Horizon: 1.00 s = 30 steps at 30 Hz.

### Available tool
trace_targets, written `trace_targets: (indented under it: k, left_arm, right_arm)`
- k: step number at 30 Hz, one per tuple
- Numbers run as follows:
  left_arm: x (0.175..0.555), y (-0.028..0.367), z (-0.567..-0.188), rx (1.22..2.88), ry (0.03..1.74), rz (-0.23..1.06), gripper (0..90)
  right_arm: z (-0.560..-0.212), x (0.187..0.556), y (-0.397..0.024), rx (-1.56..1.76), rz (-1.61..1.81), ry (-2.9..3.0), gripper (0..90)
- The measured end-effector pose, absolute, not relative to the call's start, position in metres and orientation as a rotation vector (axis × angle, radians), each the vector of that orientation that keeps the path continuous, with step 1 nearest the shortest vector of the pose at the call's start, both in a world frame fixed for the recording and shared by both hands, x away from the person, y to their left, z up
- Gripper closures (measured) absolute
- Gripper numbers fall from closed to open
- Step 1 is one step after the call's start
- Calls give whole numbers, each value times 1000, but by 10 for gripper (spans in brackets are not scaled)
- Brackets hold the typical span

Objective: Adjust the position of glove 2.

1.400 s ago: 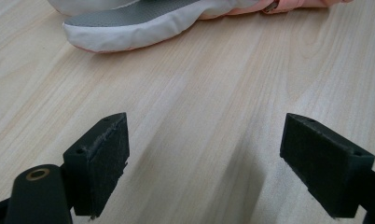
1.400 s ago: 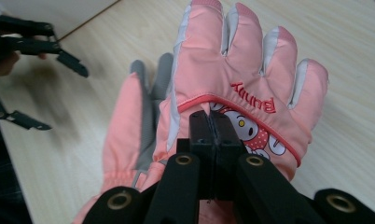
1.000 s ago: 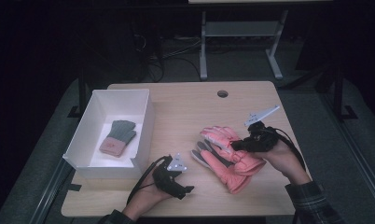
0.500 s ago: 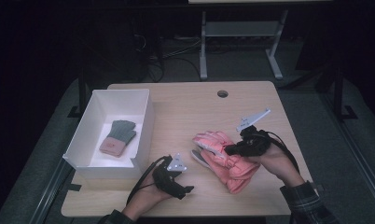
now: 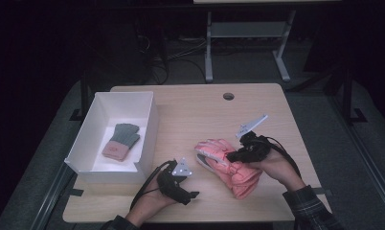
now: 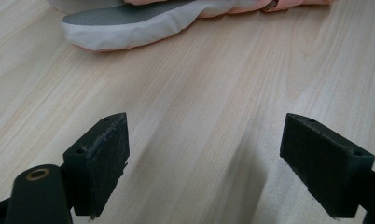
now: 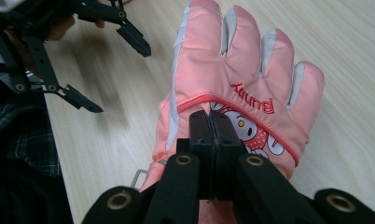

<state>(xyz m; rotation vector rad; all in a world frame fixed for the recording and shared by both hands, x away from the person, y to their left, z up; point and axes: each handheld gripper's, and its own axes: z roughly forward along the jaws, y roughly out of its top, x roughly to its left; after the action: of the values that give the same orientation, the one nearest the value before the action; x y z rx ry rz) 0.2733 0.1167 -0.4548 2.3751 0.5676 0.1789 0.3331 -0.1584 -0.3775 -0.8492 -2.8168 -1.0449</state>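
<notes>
Pink padded glove with pale grey strips between the fingers and a grey and white thumb, lying flat on the wooden table. Back facing up, showing a cartoon bunny and red stitched lettering. Fingers spread, pointing toward the white box. Placed right of the table's middle, near the front edge. Cuff end toward the person.

In the right gripper view the pink glove loses its cuff behind the shut jaws. In the left gripper view the top edge cuts that glove off. The lettering on the box's grey-and-pink glove is too small to read.
</notes>
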Motion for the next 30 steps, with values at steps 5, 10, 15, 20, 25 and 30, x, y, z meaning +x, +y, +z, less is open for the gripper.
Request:
trace_targets:
  k: [5, 10, 15, 20, 25, 30]
  left_arm:
    - [273, 117, -455, 2379, 569, 180, 152]
    - [274, 117, -455, 2395, 559, 184, 152]
    - [274, 117, -455, 2400, 560, 180, 158]
    - [273, 119, -451, 2356, 572, 194, 234]
    - [273, 124, -446, 2326, 604, 181, 432]
    - [273, 125, -442, 2314, 615, 144, 761]
  right_arm:
    - [-386, 333, -153, -829, -1011, -2835, 893]
    - [-395, 332, -147, -835, -952, -2842, 892]
    - [-399, 331, -144, -833, -931, -2852, 877]
    - [-389, 328, -150, -839, -1031, -2838, 714]
    - [-371, 324, -164, -893, -1157, -2834, 697]
    - [-366, 325, -188, -962, -1228, -2843, 894]
